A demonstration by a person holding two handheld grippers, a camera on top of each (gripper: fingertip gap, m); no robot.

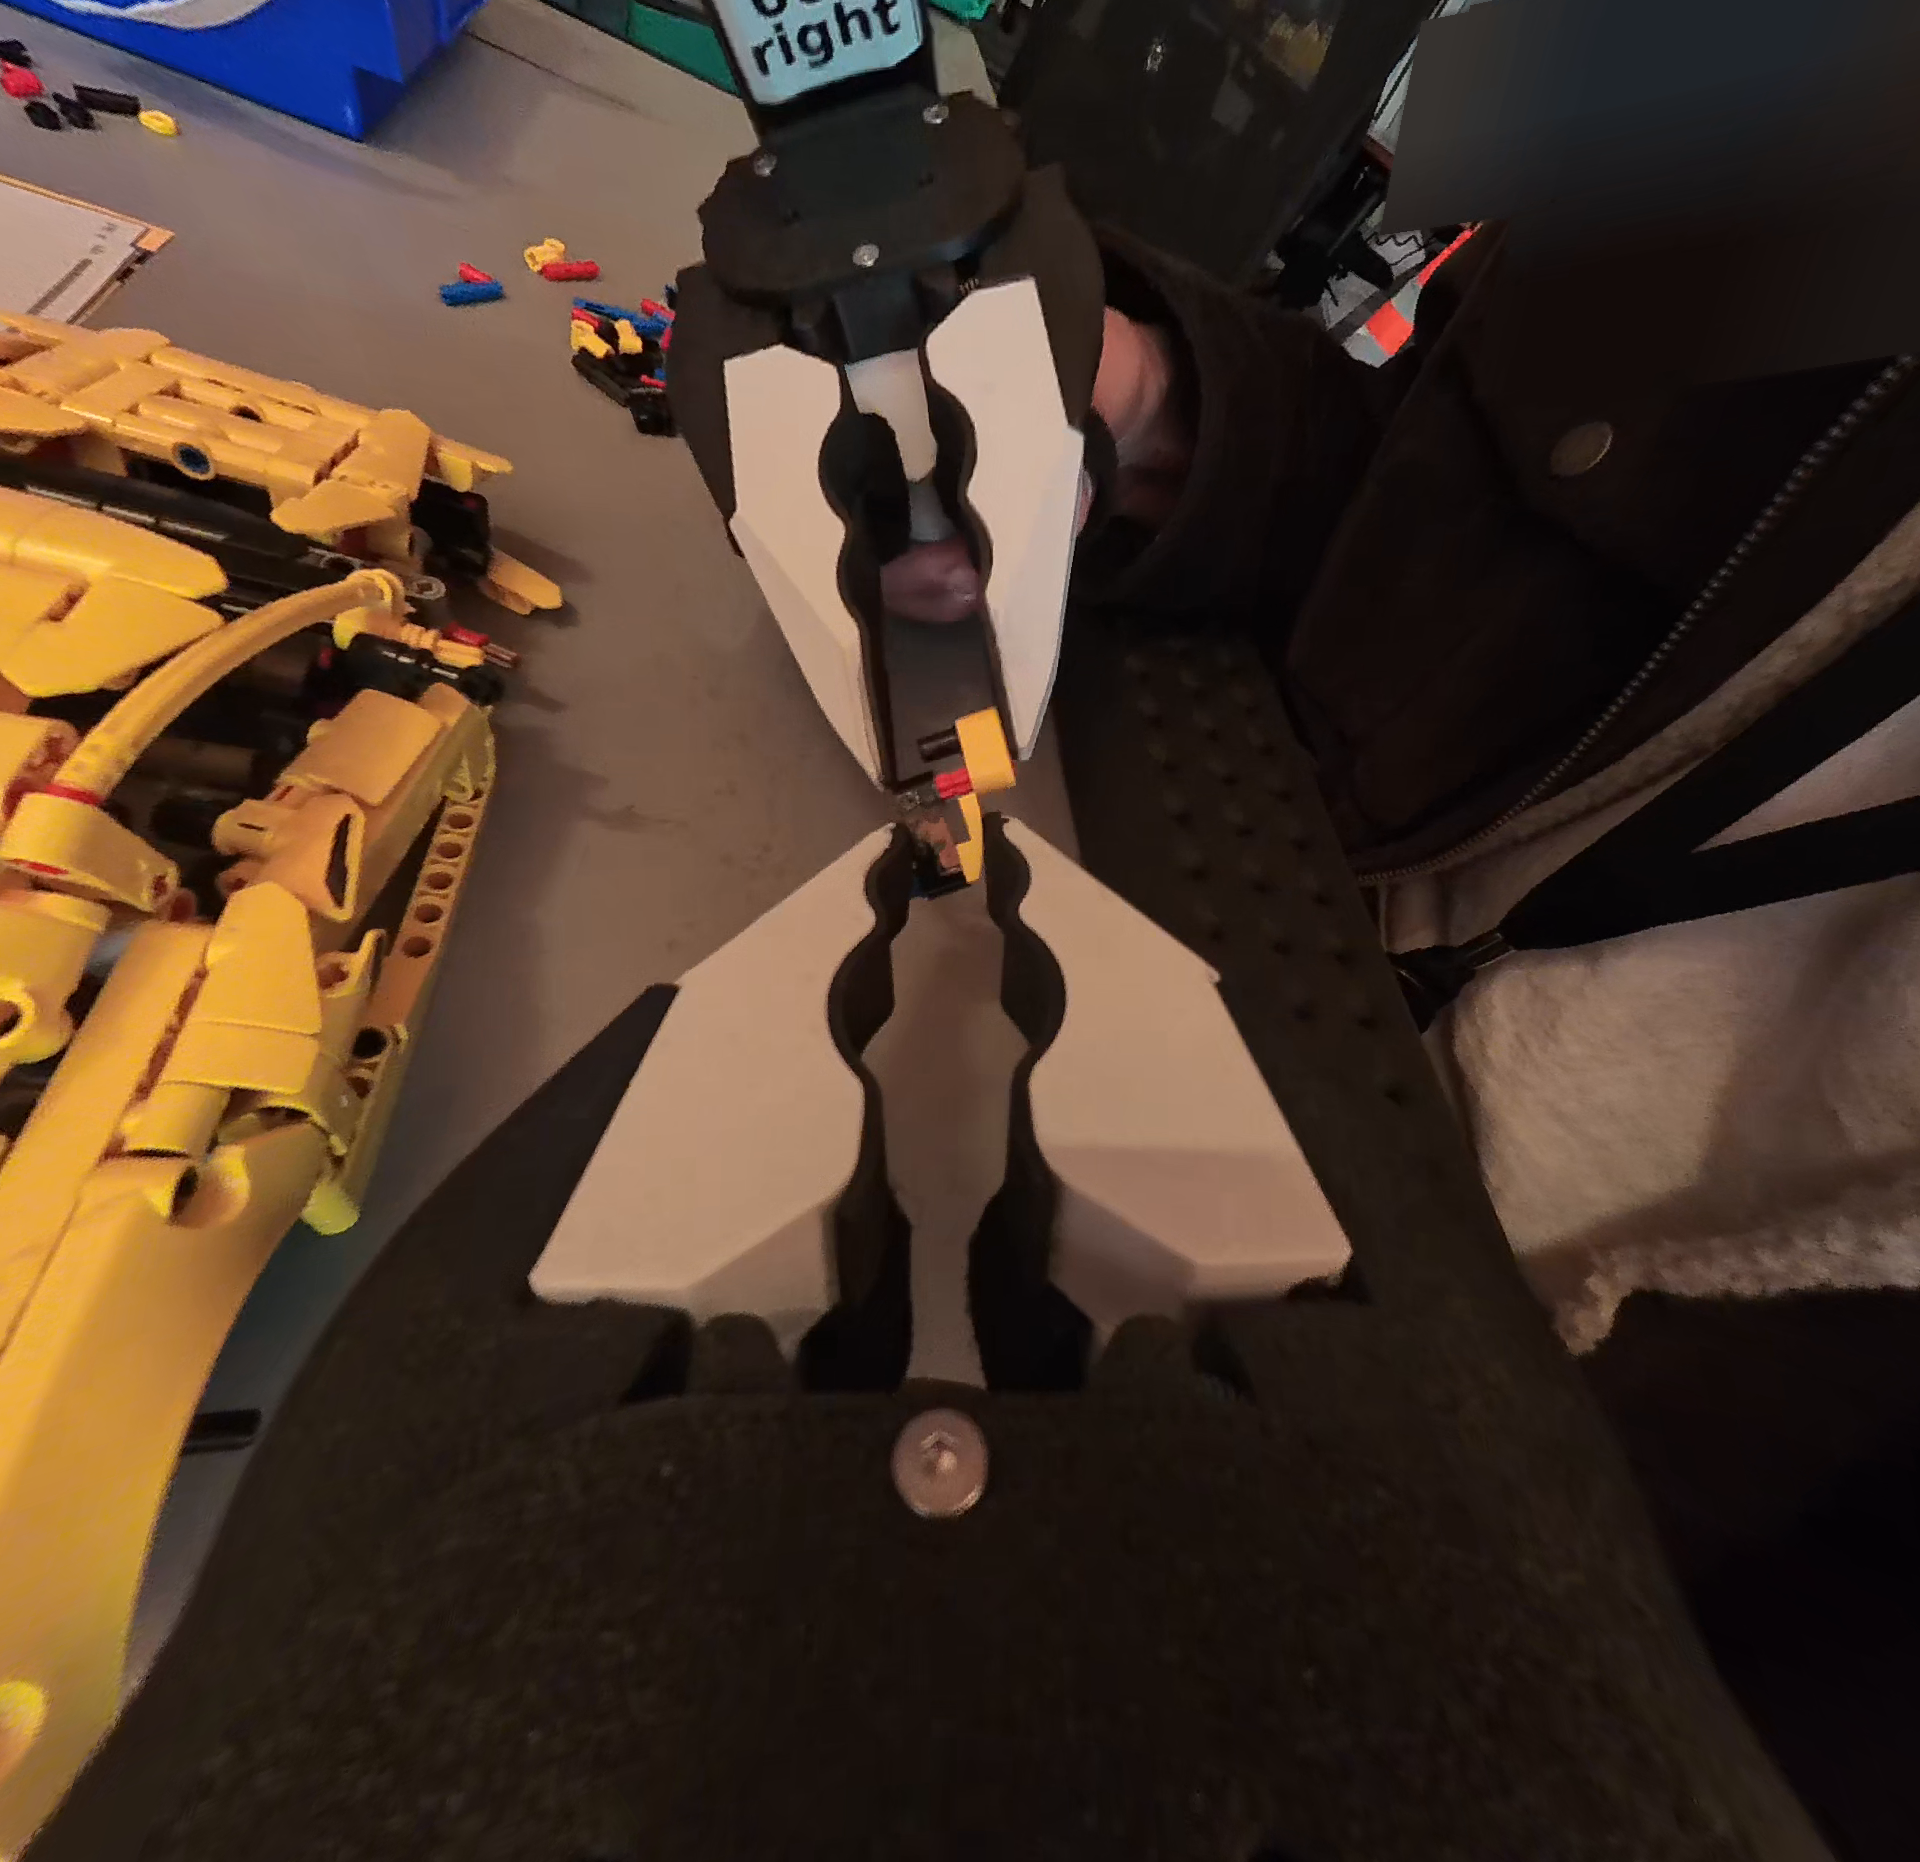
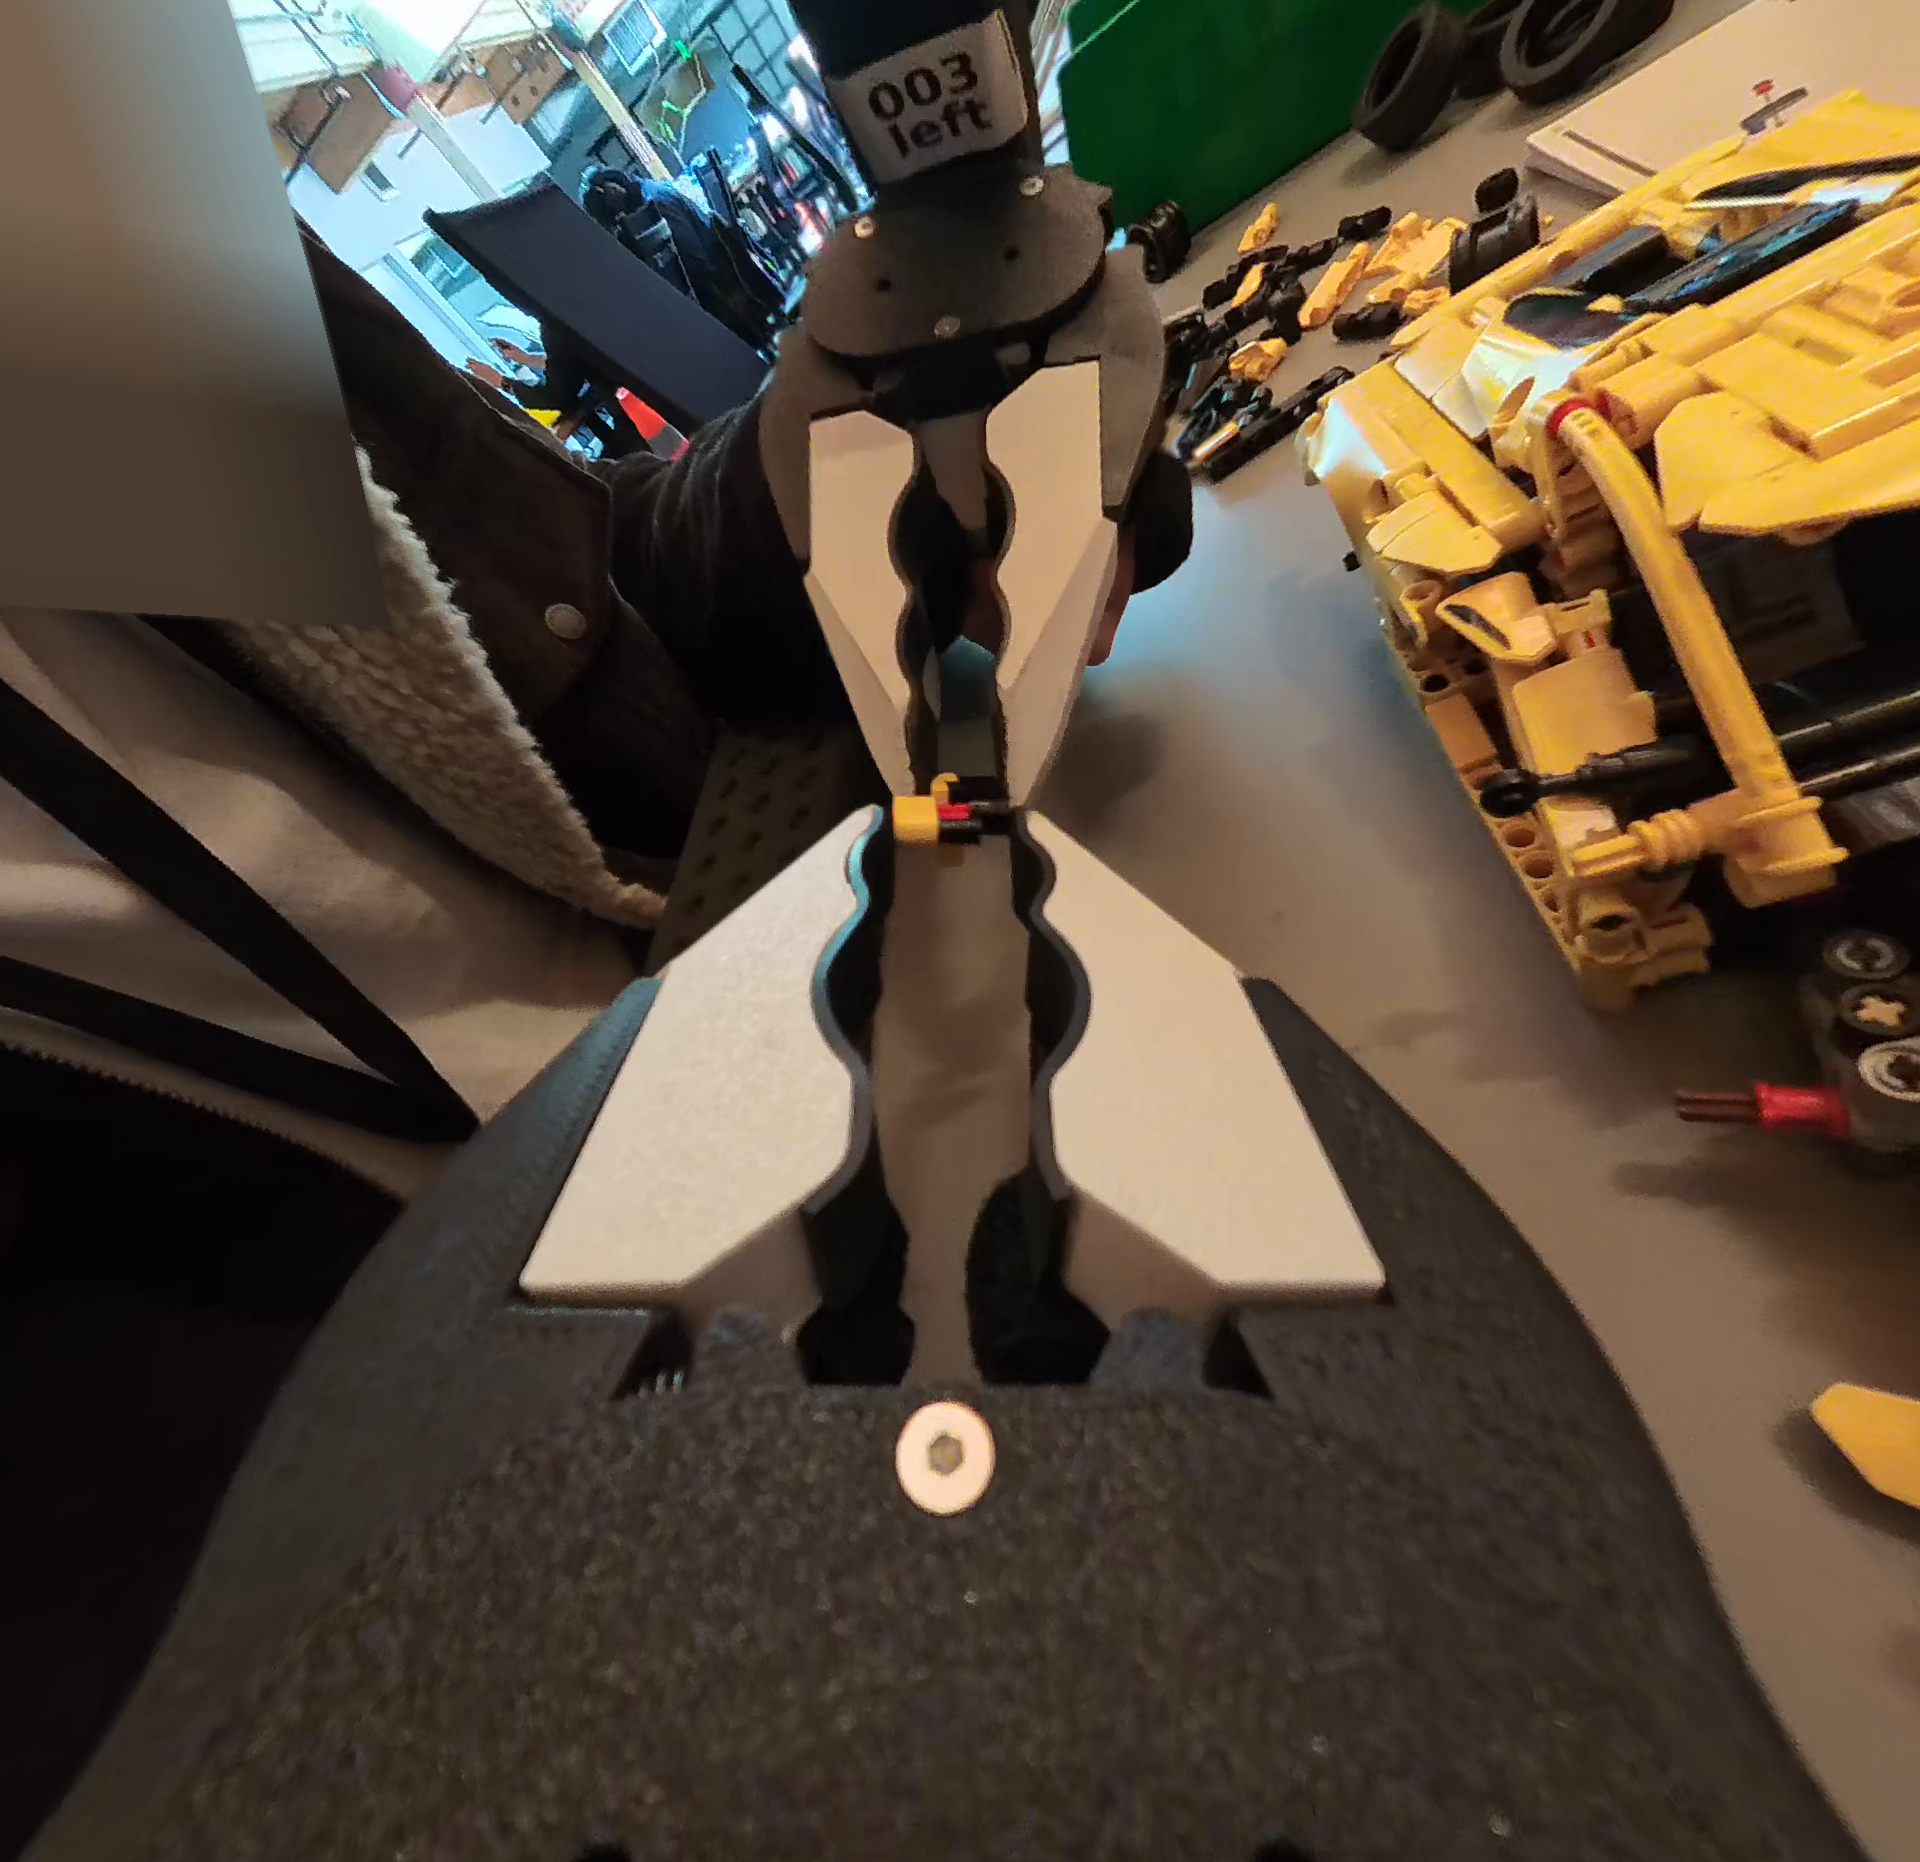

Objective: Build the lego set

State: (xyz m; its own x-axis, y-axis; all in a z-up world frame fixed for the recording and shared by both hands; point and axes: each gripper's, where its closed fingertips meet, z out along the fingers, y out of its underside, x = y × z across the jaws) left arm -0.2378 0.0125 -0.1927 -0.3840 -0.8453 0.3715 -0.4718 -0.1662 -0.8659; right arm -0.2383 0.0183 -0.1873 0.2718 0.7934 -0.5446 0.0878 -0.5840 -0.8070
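Observation:
My two grippers meet tip to tip above the grey table's near edge. In the left wrist view my left gripper (image 1: 940, 862) is shut on a small yellow and black lego piece (image 1: 954, 846). The right gripper (image 1: 961, 763) faces it from above, shut on a yellow connector with a red pin (image 1: 982, 750). The two pieces touch. In the right wrist view my right gripper (image 2: 940, 825) grips the small yellow, red and black piece (image 2: 930, 818), and the left gripper (image 2: 966, 782) meets it. The big yellow lego car (image 1: 208, 773) lies to the left, and it also shows in the right wrist view (image 2: 1662, 565).
Loose red, blue, yellow and black pins (image 1: 613, 337), a blue bin (image 1: 260, 15) and a booklet (image 1: 62, 243) lie beyond the car. Black tyres (image 2: 1507, 36), a green bin (image 2: 1247, 77), loose parts (image 2: 1299, 285), a black beam with red axle (image 2: 1849, 1064). A person's jacket (image 1: 1558, 565) is close behind. The tips of both grippers are at nearly the same place.

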